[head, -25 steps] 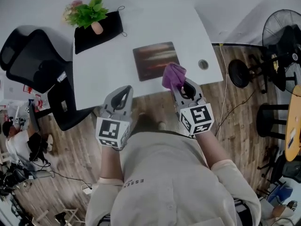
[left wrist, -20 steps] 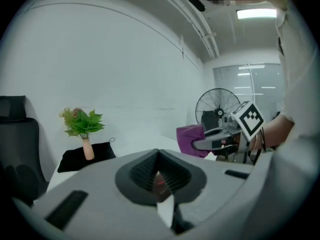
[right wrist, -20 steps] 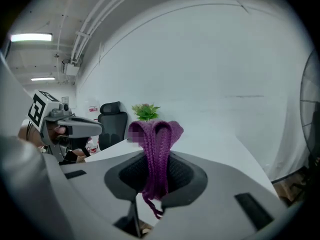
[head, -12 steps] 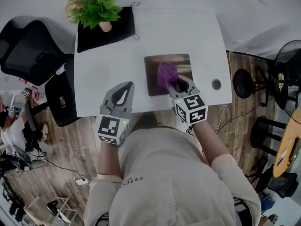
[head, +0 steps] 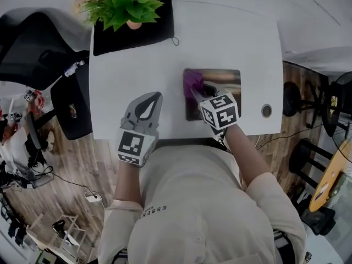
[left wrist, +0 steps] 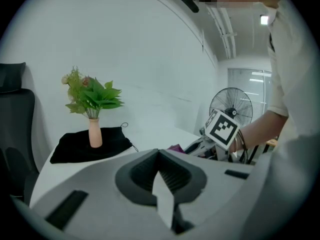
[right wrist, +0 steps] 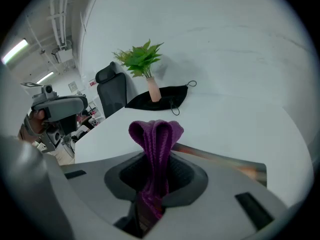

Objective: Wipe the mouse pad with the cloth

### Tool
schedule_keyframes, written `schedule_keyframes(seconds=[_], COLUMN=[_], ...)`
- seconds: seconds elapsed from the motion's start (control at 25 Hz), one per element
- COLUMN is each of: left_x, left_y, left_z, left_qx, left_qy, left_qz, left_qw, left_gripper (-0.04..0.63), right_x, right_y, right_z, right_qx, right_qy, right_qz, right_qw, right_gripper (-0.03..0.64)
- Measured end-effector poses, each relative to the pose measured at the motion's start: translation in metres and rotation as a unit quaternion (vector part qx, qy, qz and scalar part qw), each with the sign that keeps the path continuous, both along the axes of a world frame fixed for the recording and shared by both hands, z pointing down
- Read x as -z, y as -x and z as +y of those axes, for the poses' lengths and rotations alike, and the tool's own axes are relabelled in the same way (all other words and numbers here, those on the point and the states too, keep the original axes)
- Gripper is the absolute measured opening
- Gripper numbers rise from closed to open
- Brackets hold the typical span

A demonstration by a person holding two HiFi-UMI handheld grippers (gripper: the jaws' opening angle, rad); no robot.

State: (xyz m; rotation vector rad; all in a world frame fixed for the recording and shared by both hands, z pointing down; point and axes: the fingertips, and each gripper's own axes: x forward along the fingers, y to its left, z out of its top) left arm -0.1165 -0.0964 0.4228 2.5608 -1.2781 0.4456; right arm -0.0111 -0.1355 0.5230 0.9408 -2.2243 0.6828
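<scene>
A dark, glossy mouse pad (head: 220,85) lies on the white table (head: 132,76), right of centre. My right gripper (head: 198,90) is shut on a purple cloth (head: 192,82), which rests over the pad's left part. In the right gripper view the cloth (right wrist: 155,132) stands bunched up between the jaws, with the pad (right wrist: 225,160) just beyond them. My left gripper (head: 148,101) is shut with nothing in it and hovers over the table's near edge, left of the pad. In its own view the left gripper (left wrist: 161,176) faces the right gripper (left wrist: 220,129).
A potted plant (head: 128,3) stands on a black cloth (head: 135,31) at the table's far left. A black office chair (head: 33,43) stands to the left. There is a cable hole (head: 267,110) near the table's right edge. A floor fan (left wrist: 230,104) stands behind.
My right gripper has carried the purple cloth from the table's near edge forward onto the mouse pad. The left gripper has come forward over the table's edge, still shut.
</scene>
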Motion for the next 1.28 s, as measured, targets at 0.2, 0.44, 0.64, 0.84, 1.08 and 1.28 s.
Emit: schedule_keyframes(seconds=[0.2, 0.44, 0.64, 0.84, 1.08, 1.28], left_x=[-0.011, -0.011, -0.001, 0.001, 0.0, -0.005], left_y=[0.01, 0.007, -0.01, -0.045, -0.085, -0.111], left_z=[-0.007, -0.01, -0.015, -0.025, -0.036, -0.039], left_qx=[0.012, 0.029, 0.042, 0.031, 0.026, 0.025], left_qy=[0.017, 0.02, 0.019, 0.021, 0.022, 0.027], left_qz=[-0.006, -0.01, -0.015, -0.019, -0.019, -0.018], left_qw=[0.9998, 0.9993, 0.9988, 0.9991, 0.9992, 0.9992], left_gripper=[0.002, 0.002, 0.002, 0.002, 0.002, 0.002], right_x=[-0.021, -0.032, -0.031, -0.032, -0.034, -0.036], right_y=[0.015, 0.011, -0.007, -0.041, -0.091, -0.124], right_z=[-0.007, -0.014, -0.018, -0.026, -0.034, -0.038], right_qx=[0.025, 0.034, 0.033, 0.023, 0.011, 0.002], right_qy=[0.03, 0.053, 0.063, 0.071, 0.076, 0.078], right_qz=[0.006, -0.007, -0.006, -0.004, -0.005, -0.007], right_qw=[0.999, 0.998, 0.997, 0.997, 0.997, 0.997], right_gripper=[0.087, 0.087, 0.089, 0.089, 0.089, 0.089])
